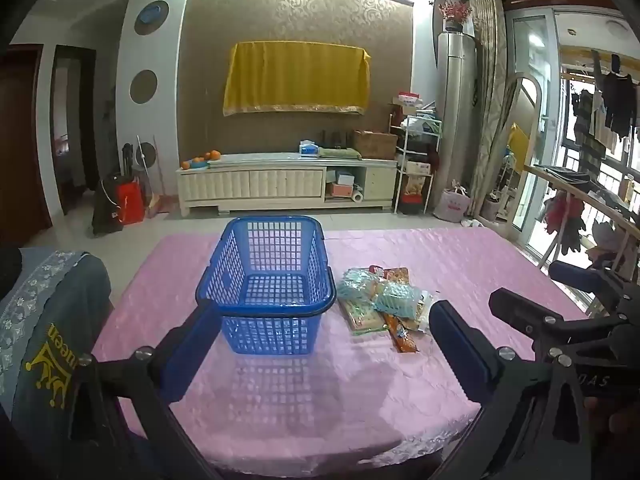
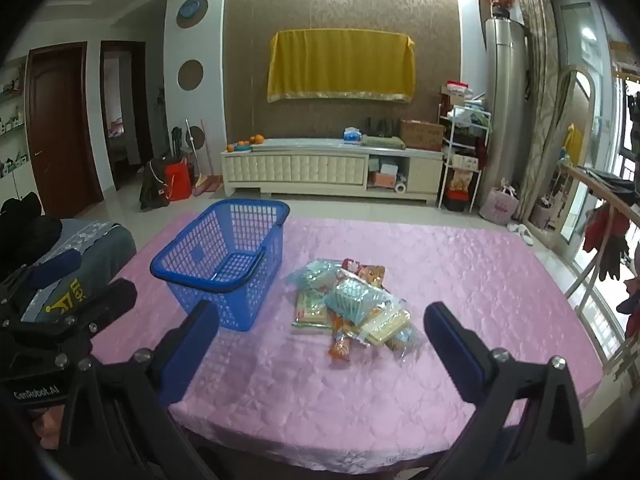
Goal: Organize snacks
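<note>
Blue-padded fingers of the left gripper fill the bottom of its own view, spread as wide as they go, with nothing between them and touching nothing. Past them, on the pink quilted cloth of the table, stands a blue plastic basket, upright, its inside bare. Just to the right of it, close but apart, lies a loose pile of snack packets.

From the left wrist view the basket sits almost dead ahead, and the right gripper's black frame shows at the right edge. The right wrist view turns that around: the snack packets lie straight ahead between the spread fingers of the right gripper, the basket is off to the left, and the left gripper's frame shows at the left edge. The right gripper is also wide open and holds nothing.

This view shows the pile better: pale blue see-through bags on top, a green-edged flat pack beneath, an orange and red stick-shaped pack pointing toward the camera. The packet printing is too small to read.

A grey garment at the left carries yellow letters ending in "ueen" with a crown. One gripper frame reads "GenRobot.AI" in the right wrist view.
</note>
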The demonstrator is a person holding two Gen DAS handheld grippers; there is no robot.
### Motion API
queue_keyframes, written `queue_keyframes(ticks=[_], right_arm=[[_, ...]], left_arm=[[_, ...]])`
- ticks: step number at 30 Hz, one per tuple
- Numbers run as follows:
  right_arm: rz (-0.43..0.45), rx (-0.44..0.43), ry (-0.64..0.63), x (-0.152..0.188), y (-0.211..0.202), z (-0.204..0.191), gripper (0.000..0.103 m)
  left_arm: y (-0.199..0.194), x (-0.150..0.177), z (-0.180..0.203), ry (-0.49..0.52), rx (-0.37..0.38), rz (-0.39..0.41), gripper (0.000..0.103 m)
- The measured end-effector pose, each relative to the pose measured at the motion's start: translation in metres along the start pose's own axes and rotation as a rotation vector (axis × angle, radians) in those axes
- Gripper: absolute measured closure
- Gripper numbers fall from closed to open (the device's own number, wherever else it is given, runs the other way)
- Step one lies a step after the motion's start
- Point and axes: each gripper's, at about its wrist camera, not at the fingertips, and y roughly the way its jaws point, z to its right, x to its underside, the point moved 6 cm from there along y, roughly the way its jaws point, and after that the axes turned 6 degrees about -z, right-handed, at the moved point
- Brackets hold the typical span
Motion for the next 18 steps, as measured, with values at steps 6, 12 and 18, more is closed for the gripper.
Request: queue_keyframes(ticks=[6,12,18], right_arm=[[-0.032,0.011,-0.003,0.001,0.002,-0.011,0.000],[-0.042,-0.024,0.028,0.004,-0.001,0.010,0.000],[-0.071,-0.039,0.030,0.006,0.004,0.006,0.000]], left_arm=[[-0.001,0.012,0.008,-0.017,-0.006,-0.002,0.000],[0.009,0.010,0.002,-0.013,0.015,-0.037,0.000],[0.007,0.011,-0.001,-0.021,0.013,-0.048,0.000]])
